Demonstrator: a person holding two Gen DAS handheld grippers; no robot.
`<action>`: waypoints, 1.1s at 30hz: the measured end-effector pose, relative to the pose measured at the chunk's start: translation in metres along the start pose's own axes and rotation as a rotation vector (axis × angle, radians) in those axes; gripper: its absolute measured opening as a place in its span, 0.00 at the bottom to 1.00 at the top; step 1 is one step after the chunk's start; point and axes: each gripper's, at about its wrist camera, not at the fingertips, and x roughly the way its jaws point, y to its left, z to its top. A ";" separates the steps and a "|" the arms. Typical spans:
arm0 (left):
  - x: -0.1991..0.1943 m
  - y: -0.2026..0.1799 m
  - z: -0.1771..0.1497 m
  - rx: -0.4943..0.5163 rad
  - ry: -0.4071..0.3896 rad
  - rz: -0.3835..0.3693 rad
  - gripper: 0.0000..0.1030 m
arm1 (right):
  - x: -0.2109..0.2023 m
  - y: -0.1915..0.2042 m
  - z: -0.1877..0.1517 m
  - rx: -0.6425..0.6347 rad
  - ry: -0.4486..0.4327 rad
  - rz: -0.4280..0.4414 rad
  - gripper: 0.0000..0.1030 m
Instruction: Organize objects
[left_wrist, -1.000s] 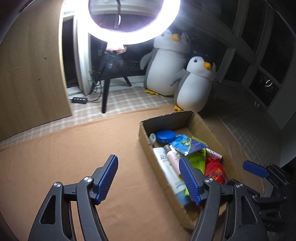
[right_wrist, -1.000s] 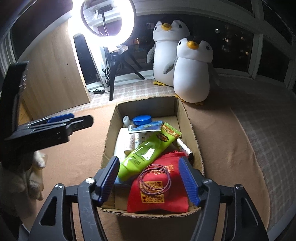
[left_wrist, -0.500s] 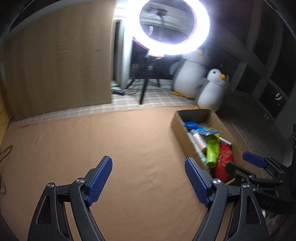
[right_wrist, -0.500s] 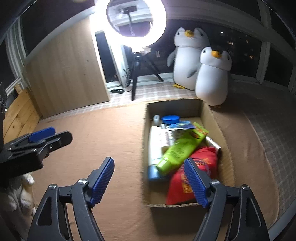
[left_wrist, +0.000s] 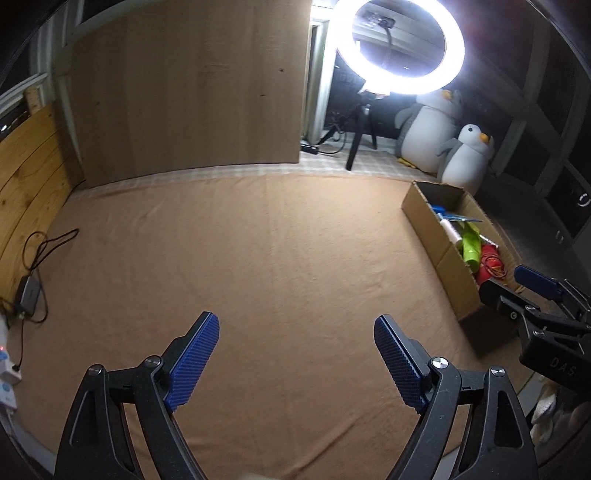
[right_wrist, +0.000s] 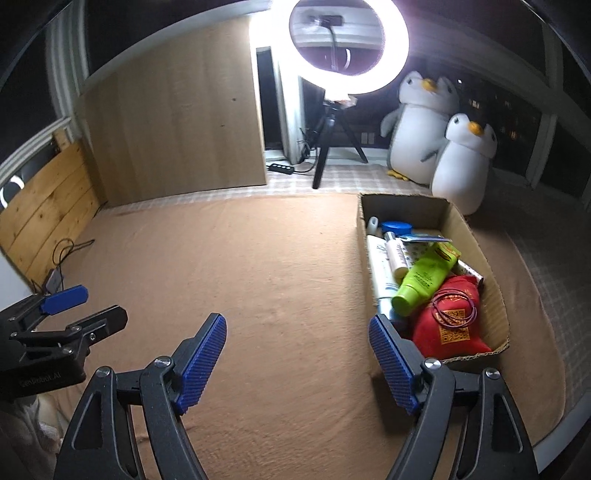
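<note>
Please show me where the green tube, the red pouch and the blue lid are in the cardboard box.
green tube (right_wrist: 424, 278), right wrist view, middle of its body.
red pouch (right_wrist: 448, 325), right wrist view, centre of the printed front.
blue lid (right_wrist: 394, 226), right wrist view, its top face, at the box's far end.

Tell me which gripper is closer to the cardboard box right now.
Right. The right gripper hovers just beside the cardboard box, one finger by its near corner. The left gripper sits farther off over the brown cloth, jaws opening, empty.
</note>
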 end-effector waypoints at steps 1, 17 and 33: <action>-0.003 0.003 -0.001 -0.003 -0.004 0.005 0.86 | -0.002 0.005 -0.001 -0.009 -0.002 -0.005 0.74; -0.009 0.031 -0.018 -0.017 0.001 0.021 0.91 | -0.004 0.040 -0.016 -0.015 0.002 -0.030 0.75; -0.011 0.033 -0.010 -0.024 -0.018 0.025 0.91 | -0.004 0.039 -0.013 0.003 0.002 -0.062 0.75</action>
